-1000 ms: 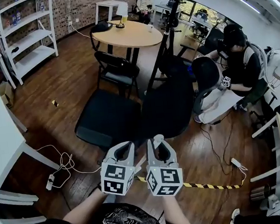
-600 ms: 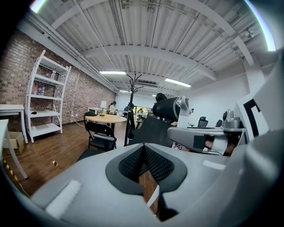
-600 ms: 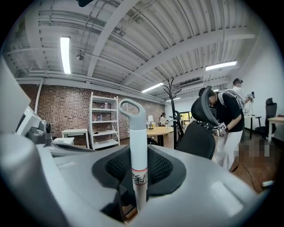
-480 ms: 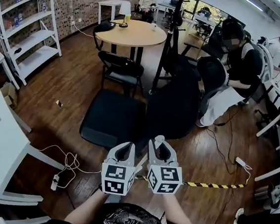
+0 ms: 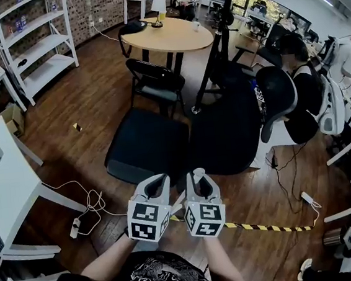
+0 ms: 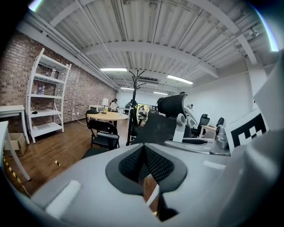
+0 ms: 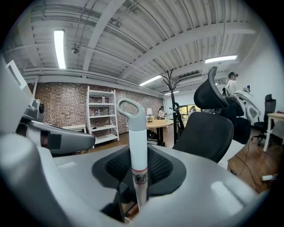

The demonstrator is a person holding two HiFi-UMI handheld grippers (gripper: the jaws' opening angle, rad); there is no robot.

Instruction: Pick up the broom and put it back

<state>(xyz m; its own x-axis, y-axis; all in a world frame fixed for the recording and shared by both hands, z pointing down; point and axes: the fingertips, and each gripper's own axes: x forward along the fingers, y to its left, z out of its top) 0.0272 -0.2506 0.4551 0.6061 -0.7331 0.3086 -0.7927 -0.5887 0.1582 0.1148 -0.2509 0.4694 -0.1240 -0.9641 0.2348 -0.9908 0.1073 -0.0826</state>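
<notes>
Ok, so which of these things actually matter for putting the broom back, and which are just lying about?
For the job: broom handle, clamped in the right gripper; left gripper, shut, alongside.

Just lying about: black office chair, folding chair, round table, white shelf unit, coat stand, cables on the floor.

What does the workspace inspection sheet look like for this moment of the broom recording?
Surface: dark wooden floor.
Job's things: white broom handle with loop end, gripped between the right jaws.
Clutter: striped strip, yellow scrap and cardboard box on the floor.
Grippers: left gripper shut, empty; right gripper shut on the broom handle.
Cables: white cable with power strip at left; second power strip at right.
Surroundings: black chair, round table, white shelf, coat stand, seated person.
</notes>
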